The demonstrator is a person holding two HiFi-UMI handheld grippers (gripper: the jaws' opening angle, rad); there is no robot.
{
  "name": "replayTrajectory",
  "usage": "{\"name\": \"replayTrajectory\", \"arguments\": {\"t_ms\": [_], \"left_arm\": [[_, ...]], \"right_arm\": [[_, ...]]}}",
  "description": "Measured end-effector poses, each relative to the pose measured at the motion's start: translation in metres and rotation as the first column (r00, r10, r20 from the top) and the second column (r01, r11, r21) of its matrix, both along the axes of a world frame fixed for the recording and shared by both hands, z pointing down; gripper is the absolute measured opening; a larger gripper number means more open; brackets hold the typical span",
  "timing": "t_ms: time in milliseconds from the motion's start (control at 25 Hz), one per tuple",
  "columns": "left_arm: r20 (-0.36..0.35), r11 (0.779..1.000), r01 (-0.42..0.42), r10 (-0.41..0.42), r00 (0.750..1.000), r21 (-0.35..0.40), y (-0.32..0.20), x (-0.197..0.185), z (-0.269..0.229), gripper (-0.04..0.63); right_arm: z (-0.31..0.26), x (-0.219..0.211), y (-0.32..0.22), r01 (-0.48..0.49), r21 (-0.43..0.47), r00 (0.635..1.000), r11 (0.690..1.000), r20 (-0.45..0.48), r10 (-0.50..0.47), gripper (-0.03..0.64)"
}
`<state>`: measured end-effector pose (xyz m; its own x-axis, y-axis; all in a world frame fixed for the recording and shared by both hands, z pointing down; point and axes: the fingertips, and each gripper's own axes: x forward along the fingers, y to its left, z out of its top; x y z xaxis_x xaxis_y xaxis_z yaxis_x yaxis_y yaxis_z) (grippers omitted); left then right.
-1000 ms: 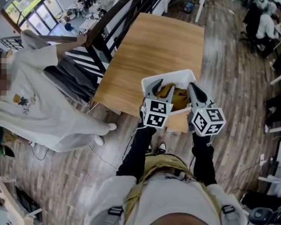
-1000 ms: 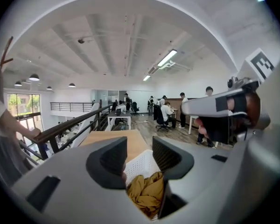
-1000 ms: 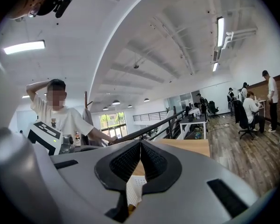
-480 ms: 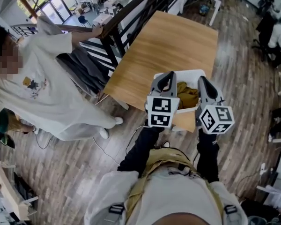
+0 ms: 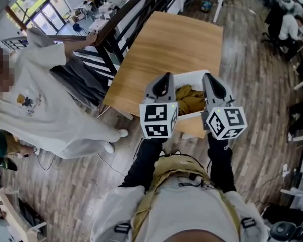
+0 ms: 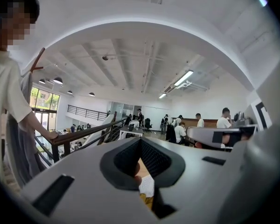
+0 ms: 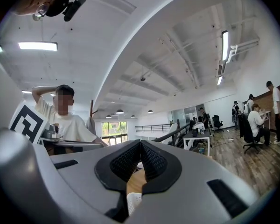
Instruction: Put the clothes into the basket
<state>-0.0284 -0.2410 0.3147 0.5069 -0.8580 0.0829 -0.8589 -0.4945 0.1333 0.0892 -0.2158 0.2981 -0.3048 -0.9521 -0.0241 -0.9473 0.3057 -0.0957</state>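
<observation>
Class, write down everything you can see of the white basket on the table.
The basket is white and plastic-looking, rectangular with rounded corners, open on top. It stands upright on the wooden table, at the near edge. Mustard-yellow clothes lie crumpled inside. The left tool and right tool cover its two sides in the head view; whether they touch it cannot be told. In the gripper views its wall looks perforated.

A wooden table stands on a plank floor. Left of it, a person in a white shirt rests one hand on a dark railing.
</observation>
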Motion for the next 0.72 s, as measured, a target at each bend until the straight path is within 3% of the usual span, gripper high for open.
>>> {"name": "replayTrajectory", "arguments": {"t_ms": [720], "left_arm": [[0.035, 0.999, -0.035, 0.035, 0.999, 0.000, 0.001, 0.012, -0.001, 0.000]], "right_arm": [[-0.012, -0.001, 0.005, -0.010, 0.030, 1.000, 0.999, -0.009, 0.011, 0.021]]}}
